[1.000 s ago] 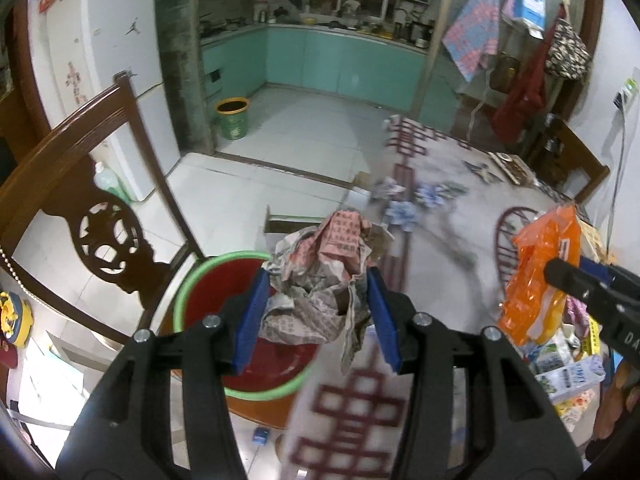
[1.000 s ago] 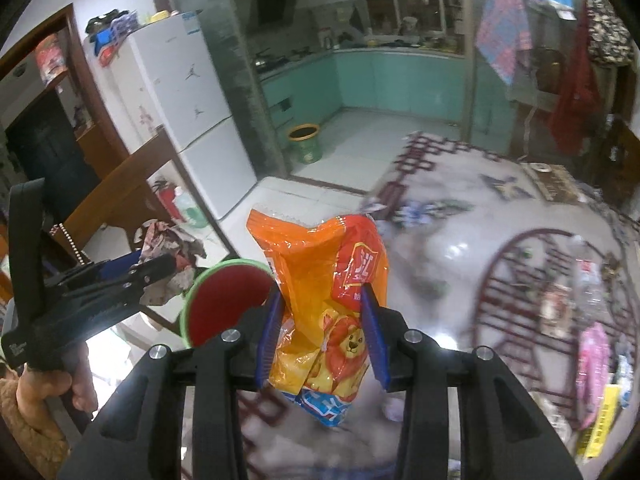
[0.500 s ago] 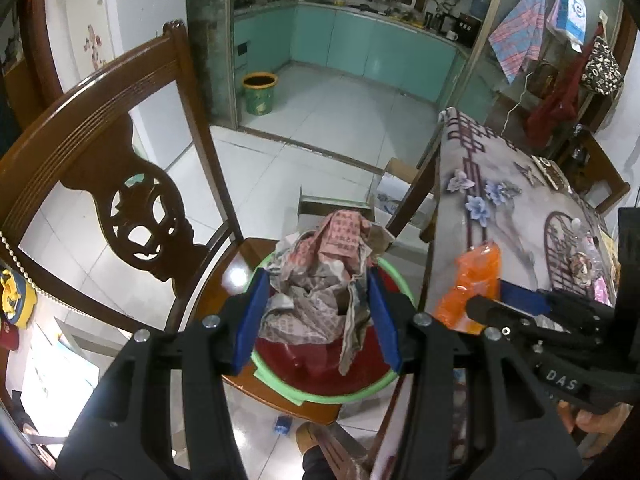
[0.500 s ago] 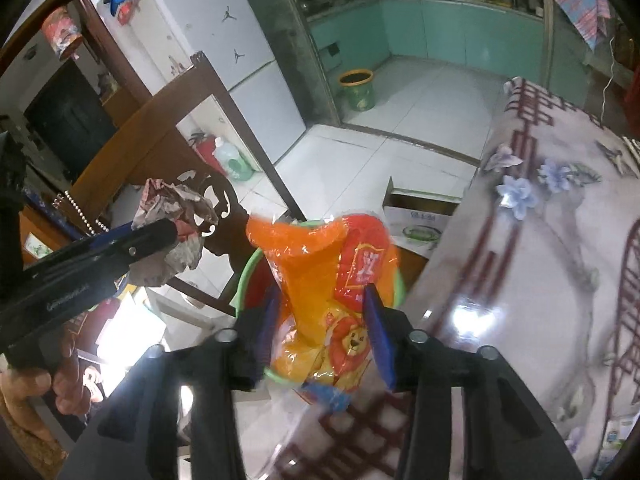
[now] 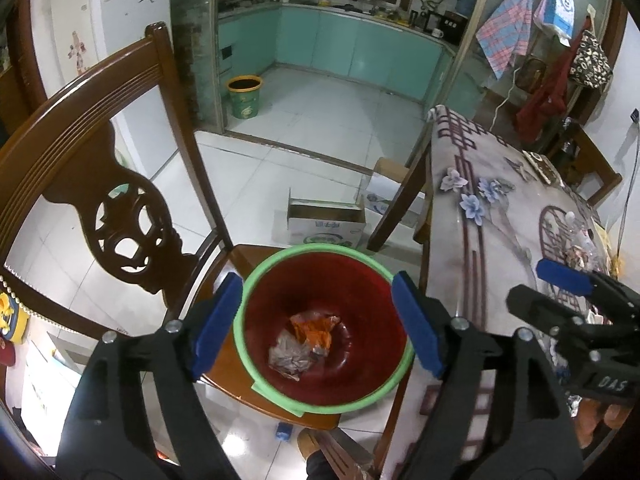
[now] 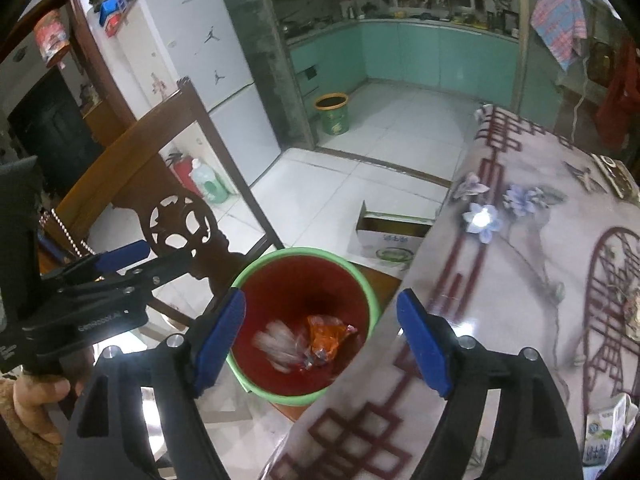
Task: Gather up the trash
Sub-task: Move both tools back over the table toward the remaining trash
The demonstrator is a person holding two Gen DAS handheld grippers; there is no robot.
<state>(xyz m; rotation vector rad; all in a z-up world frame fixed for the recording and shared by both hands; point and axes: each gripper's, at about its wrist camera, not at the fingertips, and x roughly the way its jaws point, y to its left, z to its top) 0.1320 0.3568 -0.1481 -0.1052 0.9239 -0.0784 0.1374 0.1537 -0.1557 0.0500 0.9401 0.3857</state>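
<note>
A red bucket with a green rim [image 5: 256, 288] [image 6: 368, 292] stands on a wooden chair seat beside the table. At its bottom lie a crumpled paper wad [image 5: 290, 356] [image 6: 278, 344] and an orange snack bag [image 5: 314, 328] [image 6: 326, 336]. My left gripper [image 5: 316, 320] hangs over the bucket, jaws opening, nothing between them. My right gripper [image 6: 320, 332] is also above the bucket, jaws opening and empty; in the left wrist view the right gripper [image 5: 560, 280] shows at the right edge.
The carved wooden chair back [image 5: 100, 184] rises left of the bucket. The table with a patterned cloth [image 6: 520, 260] lies to the right, with more litter [image 6: 604, 436] at its near right. An open cardboard box [image 5: 326, 226] sits on the tiled floor. A hand [image 6: 36, 392] holds the left gripper.
Both grippers swung from the table to over the bucket and opened. The paper wad and the orange bag dropped out of them into the bucket.
</note>
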